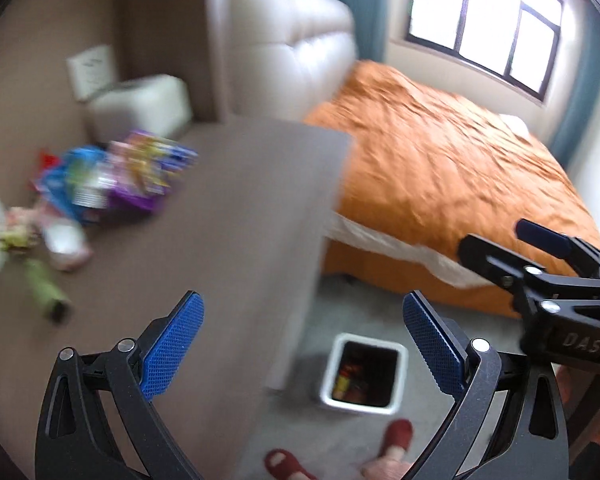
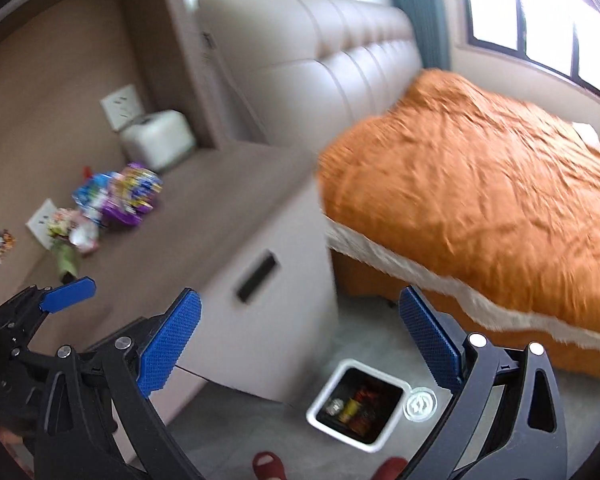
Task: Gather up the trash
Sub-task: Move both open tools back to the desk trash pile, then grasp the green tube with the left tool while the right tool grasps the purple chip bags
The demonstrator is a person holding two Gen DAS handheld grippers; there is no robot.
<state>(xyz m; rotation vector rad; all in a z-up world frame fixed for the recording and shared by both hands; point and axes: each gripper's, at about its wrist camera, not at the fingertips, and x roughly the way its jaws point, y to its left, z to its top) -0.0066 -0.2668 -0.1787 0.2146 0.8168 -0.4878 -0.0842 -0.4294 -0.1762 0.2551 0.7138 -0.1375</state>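
A heap of colourful snack wrappers lies on the brown nightstand top, with a green tube and a white cup nearer the left edge. On the floor stands a white bin with several wrappers inside. My left gripper is open and empty, hanging above the nightstand's edge and the bin. My right gripper is open and empty too, above the bin. Each gripper shows in the other's view: the right gripper, the left gripper.
A bed with an orange cover fills the right side, with a padded headboard behind. A white box stands at the nightstand's back. A person's feet in red slippers stand by the bin. A round lid lies beside the bin.
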